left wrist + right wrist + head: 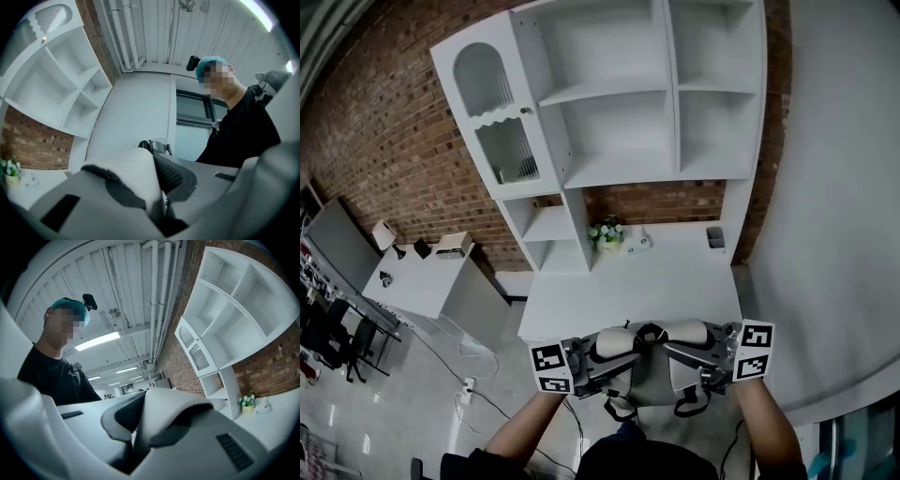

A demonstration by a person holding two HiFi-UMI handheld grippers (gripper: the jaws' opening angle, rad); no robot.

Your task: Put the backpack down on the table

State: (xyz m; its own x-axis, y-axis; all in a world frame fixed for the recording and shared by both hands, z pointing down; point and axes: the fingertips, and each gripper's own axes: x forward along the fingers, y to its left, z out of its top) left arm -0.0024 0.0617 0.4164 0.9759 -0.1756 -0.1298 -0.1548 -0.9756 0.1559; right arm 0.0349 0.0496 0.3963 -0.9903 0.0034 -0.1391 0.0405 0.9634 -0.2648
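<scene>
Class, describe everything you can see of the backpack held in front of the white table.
The backpack is pale grey-white fabric with two padded shoulder straps, dark mesh under them, and thin black webbing dangling below. It hangs at the near edge of the white table, apparently not resting on it. The left gripper is shut on one strap, the right gripper on the other.

White shelving [619,103] against brick wall [384,131]

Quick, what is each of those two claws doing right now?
Left gripper: closed on a white padded shoulder strap of the grey backpack.
Right gripper: closed on its other white padded strap.
</scene>
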